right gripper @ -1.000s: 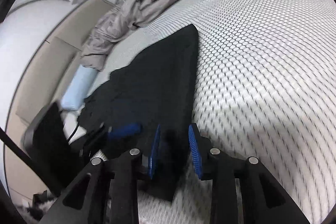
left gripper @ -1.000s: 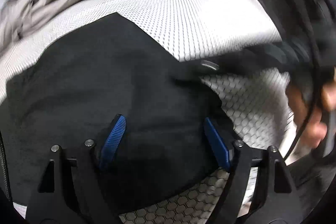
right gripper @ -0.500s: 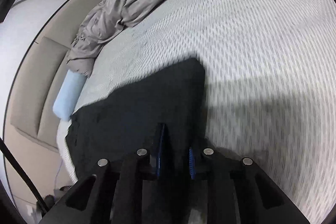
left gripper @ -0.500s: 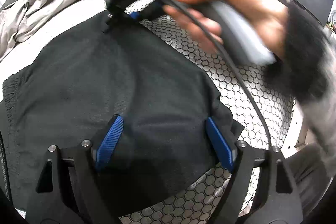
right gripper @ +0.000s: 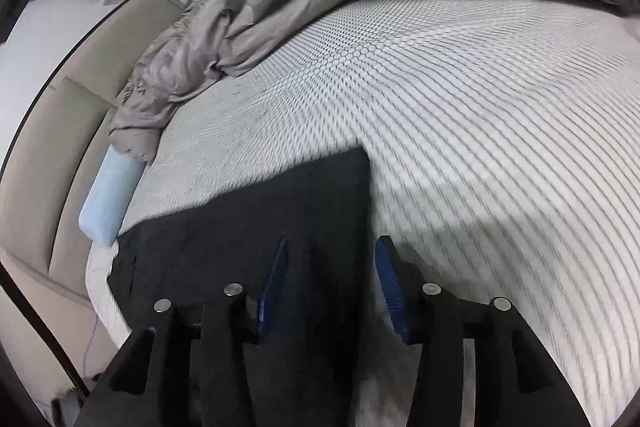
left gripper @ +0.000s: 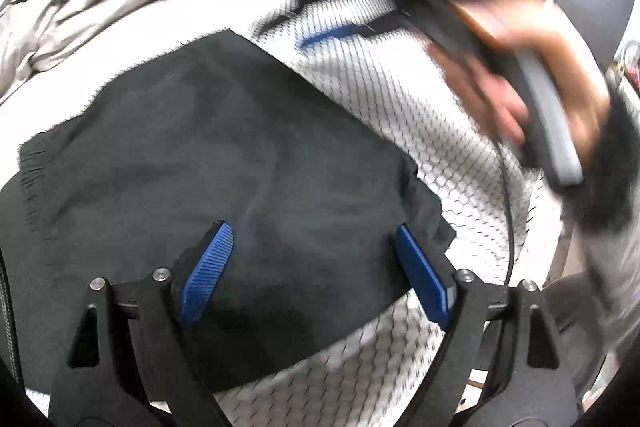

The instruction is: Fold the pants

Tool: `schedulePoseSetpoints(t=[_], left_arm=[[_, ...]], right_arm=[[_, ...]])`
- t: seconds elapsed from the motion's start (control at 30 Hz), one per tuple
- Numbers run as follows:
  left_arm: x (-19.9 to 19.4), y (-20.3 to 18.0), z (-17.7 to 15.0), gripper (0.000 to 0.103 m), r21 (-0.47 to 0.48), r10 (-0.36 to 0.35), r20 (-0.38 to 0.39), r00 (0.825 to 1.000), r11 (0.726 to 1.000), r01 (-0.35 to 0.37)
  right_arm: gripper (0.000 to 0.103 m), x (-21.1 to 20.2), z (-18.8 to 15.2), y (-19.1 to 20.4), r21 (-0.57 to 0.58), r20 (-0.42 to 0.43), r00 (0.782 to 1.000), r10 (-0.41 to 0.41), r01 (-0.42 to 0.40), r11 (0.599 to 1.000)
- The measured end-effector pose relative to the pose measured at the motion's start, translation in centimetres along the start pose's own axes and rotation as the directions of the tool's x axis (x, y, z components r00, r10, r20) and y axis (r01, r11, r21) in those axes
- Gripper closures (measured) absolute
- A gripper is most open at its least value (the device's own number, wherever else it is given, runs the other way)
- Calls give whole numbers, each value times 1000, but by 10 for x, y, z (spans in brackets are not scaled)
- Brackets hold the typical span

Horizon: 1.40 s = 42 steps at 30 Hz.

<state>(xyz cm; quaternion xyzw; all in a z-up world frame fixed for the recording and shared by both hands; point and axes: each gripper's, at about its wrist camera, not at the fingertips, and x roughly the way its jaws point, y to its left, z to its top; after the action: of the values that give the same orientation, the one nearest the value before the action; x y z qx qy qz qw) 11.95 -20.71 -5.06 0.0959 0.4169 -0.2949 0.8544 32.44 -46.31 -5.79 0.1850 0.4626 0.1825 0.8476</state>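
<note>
Pants (left gripper: 224,163), black and soft, are lying folded flat on the bed (left gripper: 404,95), near its front edge. The left claw (left gripper: 316,267) is hanging just over them with its two blue ribbed pads spread wide and opening more. The cloth is showing between the pads, but they are not squeezing it.

The right claw (right gripper: 330,291) is hanging over the far right corner of the pants (right gripper: 304,223). Its jaws are opening, with the dark cloth's edge in the gap and nothing pinched. In the left view this claw (left gripper: 336,33) is showing only as a blurry blue pad past the pants' far corner, with a blurry hand (left gripper: 532,75) gripping its grey handle.

The pants are making a rough flat patch with straight edges and one sharp far corner. A gathered, crinkly waistband (left gripper: 34,167) is sitting at the left end. The bed cover is white with a small honeycomb pattern. A grey, wrinkled blanket (right gripper: 248,19) is bunching up along the far side. A pale blue pillow (right gripper: 110,195) is lying at the left edge.
</note>
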Motion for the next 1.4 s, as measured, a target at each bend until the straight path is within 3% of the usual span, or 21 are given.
schedulePoseSetpoints(t=[0.1, 0.27, 0.37, 0.47, 0.6, 0.73, 0.87, 0.93, 1.0, 1.1, 1.2, 1.23, 1.4], left_arm=[[-27, 20, -6, 21, -16, 30, 70, 997, 999, -29], [-33, 61, -23, 21, -101, 134, 52, 990, 987, -128], [-30, 75, -34, 21, -113, 166, 27, 986, 980, -162], [-24, 88, -44, 21, -95, 217, 0, 976, 972, -216], [-34, 109, -60, 21, -77, 225, -5, 974, 971, -225], [-65, 123, -75, 21, -99, 267, 13, 964, 959, -264], [-115, 160, -87, 21, -223, 318, 89, 944, 930, -292], [-134, 189, -99, 20, -315, 371, 90, 924, 891, -327], [-147, 224, -116, 20, -422, 419, 52, 907, 832, -360], [-165, 266, -149, 20, -535, 461, -3, 887, 749, -391], [-185, 302, -183, 20, -633, 501, -24, 865, 662, -401], [-190, 313, -194, 20, -674, 502, -28, 864, 629, -387], [-197, 374, -247, 23, -862, 442, -10, 897, 450, -232]], right_arm=[[54, -36, -53, 6, -26, -3, 999, 39, -39, 999], [54, -55, -106, 41, -141, 14, 996, 83, -80, 987], [54, -35, -115, 69, -244, 17, 998, 54, -49, 969], [54, 8, -122, 76, -278, -59, 997, -51, 32, 960], [55, 12, -130, 86, -437, -23, 985, -172, 144, 888], [55, -15, -134, 65, -380, -17, 987, -157, 139, 914], [55, -44, -131, 62, -316, 103, 988, -112, 140, 938], [42, -40, -130, 58, -288, 116, 984, -136, 165, 943], [35, -8, -126, 56, -266, 17, 983, -184, 182, 947], [35, 1, -122, 64, -264, 32, 978, -204, 205, 943], [34, -12, -119, 70, -247, 85, 983, -162, 179, 952], [34, -14, -119, 70, -237, 96, 984, -151, 170, 957], [34, -19, -122, 71, -229, 119, 985, -124, 149, 962]])
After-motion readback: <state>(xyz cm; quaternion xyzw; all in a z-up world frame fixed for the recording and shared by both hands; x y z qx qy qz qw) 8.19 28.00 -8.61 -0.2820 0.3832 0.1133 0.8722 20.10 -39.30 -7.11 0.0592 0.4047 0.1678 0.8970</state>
